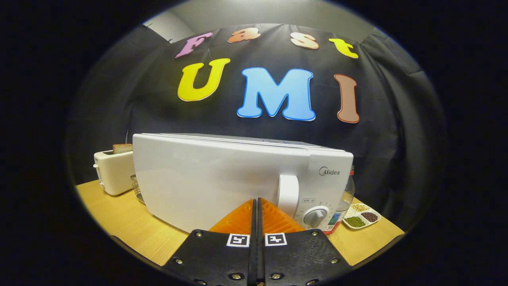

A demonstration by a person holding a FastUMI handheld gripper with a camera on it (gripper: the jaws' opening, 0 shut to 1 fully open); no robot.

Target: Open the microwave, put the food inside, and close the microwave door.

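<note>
White enamelled metal takes up the middle of the scene: the boxy white microwave oven (238, 178) stands on the pale wooden table (131, 226) with its door closed flush, so the opening step of the task looks not yet done. Its curved white door handle (288, 194) rises just right of the gripper's tips, with the round white dial (316, 216) lower and further right, which probably explains the aim: the gripper (256, 206) points at the door's right side, where a pull on the handle would swing it open.

To the far left a cream toaster (113, 171) holds a slice of brown bread (122, 148) upright in its slot. Right of the oven and partly behind it stands a clear plastic bottle (345, 198), and nearer, a small white divided dish of beans and seeds (362, 216), possibly the food meant for the oven.

Both fingers are pressed together tip to tip, clenched on nothing, close to the door front; contact cannot be told.
</note>
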